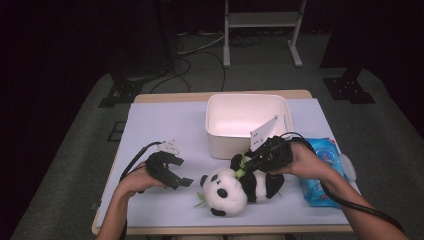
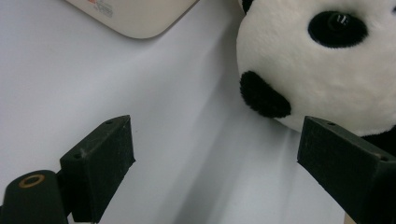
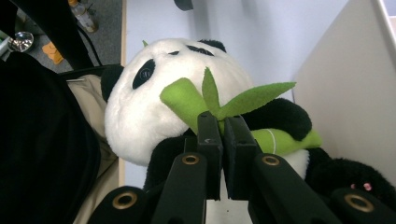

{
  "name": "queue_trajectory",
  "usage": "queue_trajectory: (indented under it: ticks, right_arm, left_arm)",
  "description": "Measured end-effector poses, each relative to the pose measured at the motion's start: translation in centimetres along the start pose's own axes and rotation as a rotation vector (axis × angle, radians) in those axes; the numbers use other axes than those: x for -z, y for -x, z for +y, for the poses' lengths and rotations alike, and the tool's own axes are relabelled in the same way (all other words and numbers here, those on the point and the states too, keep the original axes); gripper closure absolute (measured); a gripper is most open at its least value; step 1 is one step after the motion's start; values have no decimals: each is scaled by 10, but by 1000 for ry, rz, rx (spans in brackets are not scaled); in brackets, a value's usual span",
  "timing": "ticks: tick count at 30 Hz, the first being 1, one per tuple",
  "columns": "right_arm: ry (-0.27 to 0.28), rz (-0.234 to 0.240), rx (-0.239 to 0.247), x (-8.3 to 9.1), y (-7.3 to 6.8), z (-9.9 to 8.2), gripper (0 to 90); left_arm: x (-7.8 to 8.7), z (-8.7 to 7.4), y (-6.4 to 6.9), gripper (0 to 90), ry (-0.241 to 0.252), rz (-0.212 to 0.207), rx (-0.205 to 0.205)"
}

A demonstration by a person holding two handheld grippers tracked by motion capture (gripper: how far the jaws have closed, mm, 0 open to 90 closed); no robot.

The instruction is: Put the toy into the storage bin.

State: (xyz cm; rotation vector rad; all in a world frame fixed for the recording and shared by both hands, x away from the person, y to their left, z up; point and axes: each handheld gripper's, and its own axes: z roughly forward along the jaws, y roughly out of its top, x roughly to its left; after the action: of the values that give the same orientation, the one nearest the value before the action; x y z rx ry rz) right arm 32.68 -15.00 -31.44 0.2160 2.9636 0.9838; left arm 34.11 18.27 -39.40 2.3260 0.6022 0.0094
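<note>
Right gripper (image 3: 223, 122) is clamped tight on the panda's (image 1: 235, 186) green bamboo leaf (image 3: 211, 100). The panda lies near the table's (image 1: 165, 125) front edge, just in front of the white bin (image 1: 247, 122). Left gripper (image 1: 181, 181) is wide open w/ nothing in it, right beside the panda's head. Panda's body is partly hidden behind the right hand.

Dim lab: stand legs (image 1: 260, 35), floor cables (image 1: 200, 55), covered table (image 1: 165, 125).
</note>
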Motion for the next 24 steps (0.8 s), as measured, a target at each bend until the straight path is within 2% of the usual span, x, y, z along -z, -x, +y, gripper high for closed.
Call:
queue_trajectory:
  ticks: [5,8,17,21,24]
  right_arm:
    - [35,10,-14,1,4,-1,869]
    - [52,1,-17,2,4,0,870]
    - [59,9,-31,1,7,-3,873]
    - [60,-11,-20,2,6,-3,874]
    - [84,-7,-27,4,5,-3,875]
  left_arm:
    - [2,-4,-3,97,-1,4,13]
    - [2,-4,-4,97,-1,4,17]
    - [1,-4,-4,97,0,2,19]
    - [1,-3,-3,97,2,3,16]
    - [1,-3,-3,97,-2,2,17]
